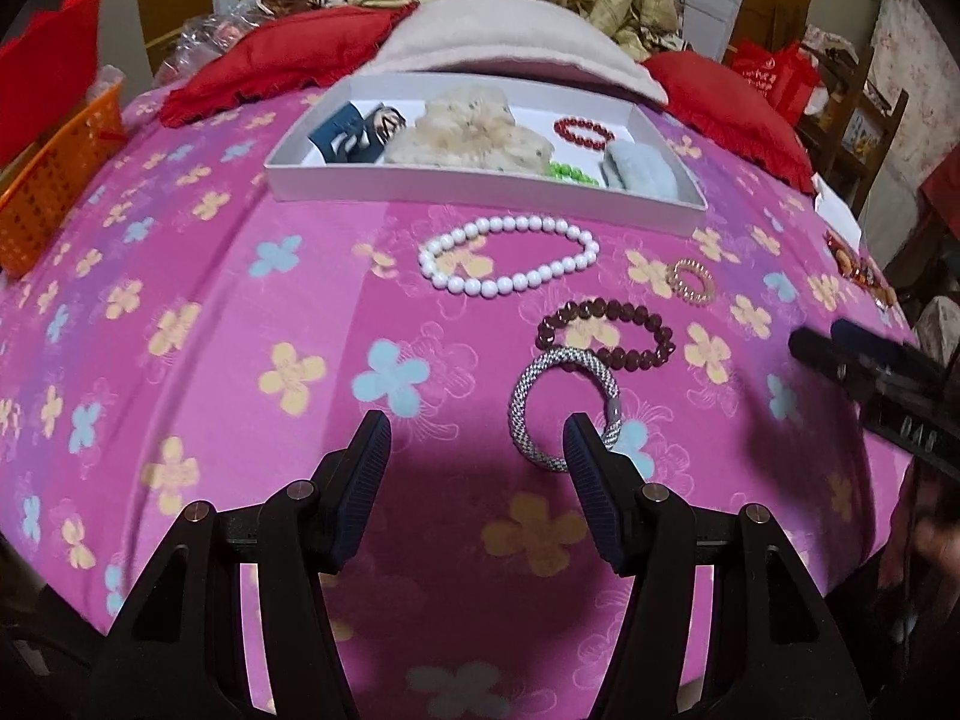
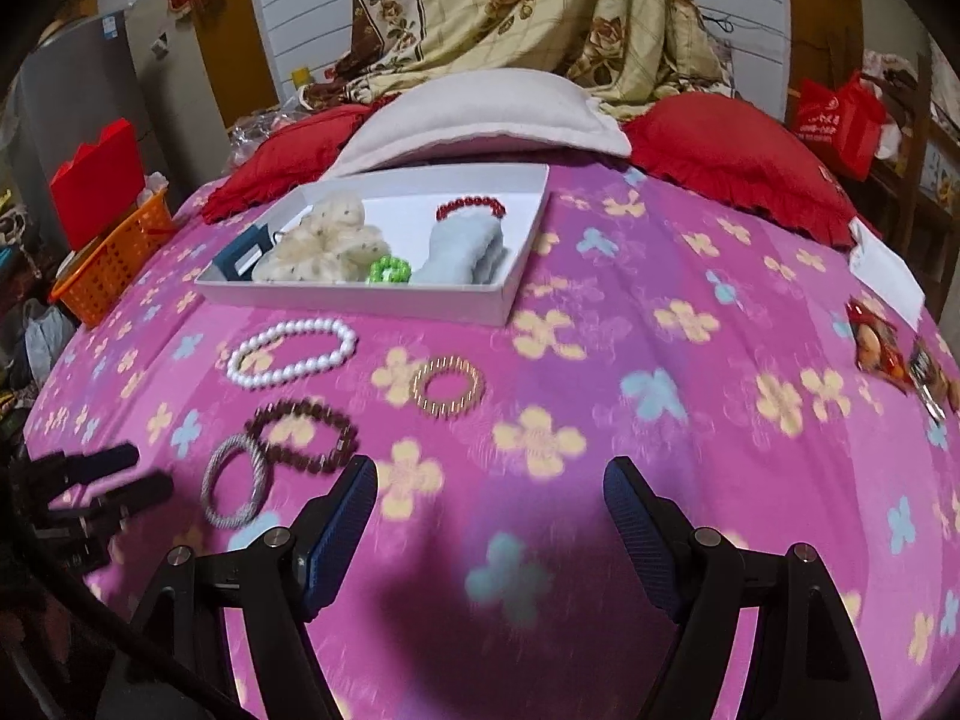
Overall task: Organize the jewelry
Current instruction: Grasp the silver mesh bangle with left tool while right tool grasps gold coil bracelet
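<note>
On the pink flowered bedspread lie a white pearl bracelet (image 1: 510, 255) (image 2: 293, 354), a dark brown bead bracelet (image 1: 606, 333) (image 2: 306, 435), a silver woven bangle (image 1: 564, 408) (image 2: 235, 489) and a gold ring-shaped bracelet (image 1: 693, 281) (image 2: 450, 387). A white tray (image 1: 480, 195) (image 2: 372, 303) behind them holds a red bead bracelet (image 1: 584, 131) (image 2: 471, 207), a green bead bracelet (image 1: 570, 173) (image 2: 389, 270), a cream scrunchie, a pale blue cloth and a blue case. My left gripper (image 1: 477, 438) is open just above the bed, its right pad beside the bangle. My right gripper (image 2: 491, 480) is open and empty over bare bedspread.
Red cushions (image 2: 732, 162) and a white pillow (image 2: 480, 114) lie behind the tray. An orange basket (image 1: 54, 180) (image 2: 114, 264) stands at the bed's left edge. Snack packets (image 2: 888, 348) and a white card lie at the right edge.
</note>
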Motion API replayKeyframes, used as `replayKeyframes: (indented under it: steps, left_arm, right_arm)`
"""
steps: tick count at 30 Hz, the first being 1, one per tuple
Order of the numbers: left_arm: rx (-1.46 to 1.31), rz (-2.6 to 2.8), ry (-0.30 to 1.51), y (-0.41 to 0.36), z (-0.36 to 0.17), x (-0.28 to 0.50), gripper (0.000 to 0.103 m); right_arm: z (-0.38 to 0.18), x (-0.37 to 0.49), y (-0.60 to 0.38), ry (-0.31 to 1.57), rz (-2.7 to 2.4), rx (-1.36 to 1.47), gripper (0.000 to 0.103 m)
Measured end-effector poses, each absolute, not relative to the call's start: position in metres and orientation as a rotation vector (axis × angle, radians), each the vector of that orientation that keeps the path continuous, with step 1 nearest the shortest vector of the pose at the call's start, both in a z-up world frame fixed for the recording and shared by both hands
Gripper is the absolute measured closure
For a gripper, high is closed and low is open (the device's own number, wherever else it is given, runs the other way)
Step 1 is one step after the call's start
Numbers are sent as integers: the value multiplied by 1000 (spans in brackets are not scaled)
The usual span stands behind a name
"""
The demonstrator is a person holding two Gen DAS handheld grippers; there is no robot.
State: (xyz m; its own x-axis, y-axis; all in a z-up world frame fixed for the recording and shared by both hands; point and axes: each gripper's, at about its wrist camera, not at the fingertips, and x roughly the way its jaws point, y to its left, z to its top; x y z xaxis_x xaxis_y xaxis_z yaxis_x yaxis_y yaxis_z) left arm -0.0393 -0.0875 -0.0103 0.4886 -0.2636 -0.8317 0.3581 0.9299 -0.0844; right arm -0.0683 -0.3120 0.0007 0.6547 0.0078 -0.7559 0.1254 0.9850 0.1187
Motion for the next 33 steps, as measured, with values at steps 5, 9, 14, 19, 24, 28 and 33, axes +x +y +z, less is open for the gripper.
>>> replayKeyframes:
  steps: [5, 9, 14, 19, 24, 28, 33]
  left_arm:
    - [110, -389, 1014, -95, -20, -29, 43]
    - [126, -392, 1033, -99, -28, -22, 43]
    - [135, -431, 1050, -110, -33, -15, 43]
    - [161, -445, 1057, -119, -38, -12, 56]
    - [132, -465, 1078, -119, -37, -8, 90]
    - [99, -480, 1073, -113, -30, -11, 93]
    - [74, -481, 1046, -105, -17, -17, 94]
  right_arm:
    - [-9, -33, -315, 886, -47, 130, 49]
    - [-19, -10, -315, 906, -36, 86, 55]
    - [-34, 4, -314, 948, -27, 45, 67]
    - [-38, 9, -310, 936, 1, 7, 87]
    - [-31, 3, -315, 926, 10, 56, 93]
    - [-18, -12, -316, 895, 11, 79, 94]
    - [-2, -27, -316, 862, 27, 116, 94]
